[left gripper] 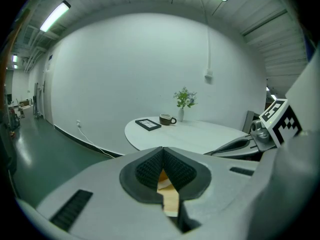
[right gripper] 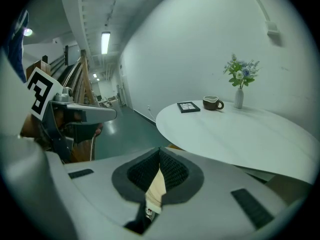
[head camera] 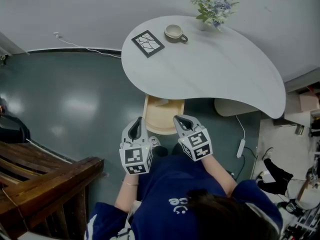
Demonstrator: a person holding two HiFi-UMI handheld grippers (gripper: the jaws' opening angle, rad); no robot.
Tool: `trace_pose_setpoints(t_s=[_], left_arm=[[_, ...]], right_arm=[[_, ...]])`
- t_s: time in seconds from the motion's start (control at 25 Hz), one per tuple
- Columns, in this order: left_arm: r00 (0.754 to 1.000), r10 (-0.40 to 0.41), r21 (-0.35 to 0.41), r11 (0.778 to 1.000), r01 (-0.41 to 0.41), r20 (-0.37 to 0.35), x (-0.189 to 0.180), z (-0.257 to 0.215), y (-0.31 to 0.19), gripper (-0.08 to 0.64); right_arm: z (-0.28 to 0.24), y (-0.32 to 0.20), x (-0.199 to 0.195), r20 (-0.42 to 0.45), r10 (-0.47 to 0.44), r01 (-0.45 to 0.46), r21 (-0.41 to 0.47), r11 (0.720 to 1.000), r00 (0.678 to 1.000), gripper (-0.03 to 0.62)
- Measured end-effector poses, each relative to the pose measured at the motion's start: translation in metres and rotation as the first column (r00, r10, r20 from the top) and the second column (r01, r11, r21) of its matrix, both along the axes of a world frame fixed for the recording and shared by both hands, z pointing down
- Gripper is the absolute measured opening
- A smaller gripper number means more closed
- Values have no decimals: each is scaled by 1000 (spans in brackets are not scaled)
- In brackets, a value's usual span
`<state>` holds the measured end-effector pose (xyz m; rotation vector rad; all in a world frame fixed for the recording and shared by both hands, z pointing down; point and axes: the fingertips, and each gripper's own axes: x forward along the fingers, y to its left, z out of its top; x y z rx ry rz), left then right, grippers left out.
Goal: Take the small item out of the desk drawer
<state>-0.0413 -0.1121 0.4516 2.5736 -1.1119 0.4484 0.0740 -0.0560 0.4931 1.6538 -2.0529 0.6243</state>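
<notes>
- Left gripper view: my left gripper (left gripper: 162, 153) has its jaws pressed together, with nothing between the pads. Only a slit of pale wood shows through the gap below them.
- Right gripper view: my right gripper (right gripper: 160, 155) is closed the same way and is empty.
- In the head view the two grippers sit side by side in front of the person's dark blue shirt (head camera: 172, 189). They point at the near edge of the white desk (head camera: 215, 69) and do not touch it.
- A pale wooden seat (head camera: 161, 118) is tucked under that edge, just past the fingertips.
- I can't make out the drawer or the small item in any view.
- On the far end of the desk top are a dark picture frame (head camera: 147, 43), a cup (head camera: 174, 32) beside it, and a vase of flowers (head camera: 212, 9) further right.
- A dark wooden railing (head camera: 45, 179) stands at lower left on the green floor (head camera: 75, 99).
</notes>
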Motion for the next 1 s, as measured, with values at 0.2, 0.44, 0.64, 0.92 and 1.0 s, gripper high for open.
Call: trace_pose_setpoints(t_s=[0.2,0.44,0.64,0.92,1.0], left_arm=[[1000,-10,-20,1000,10,-3,-4,5,-5,4],[999,-41,-46,998,41,8,-8,13,-7,5],[997,-76,-64,995,78,23,-9,17,-10,5],[990,-137,-71,988,140,40,-12,13,-13,5],[986,-157,-76,984,161,48,-15,14,-13,4]], right_arm=[[13,-8,-5,-42,-41,39,-44,998,998,9],[22,-21,-7,-116,-112,104,-72,992,987,9],[38,-29,-8,-132,-165,149,-121,981,977,24],[74,-37,-10,-177,-289,242,-247,938,941,105],[87,-39,-13,-198,-325,264,-279,923,925,122]])
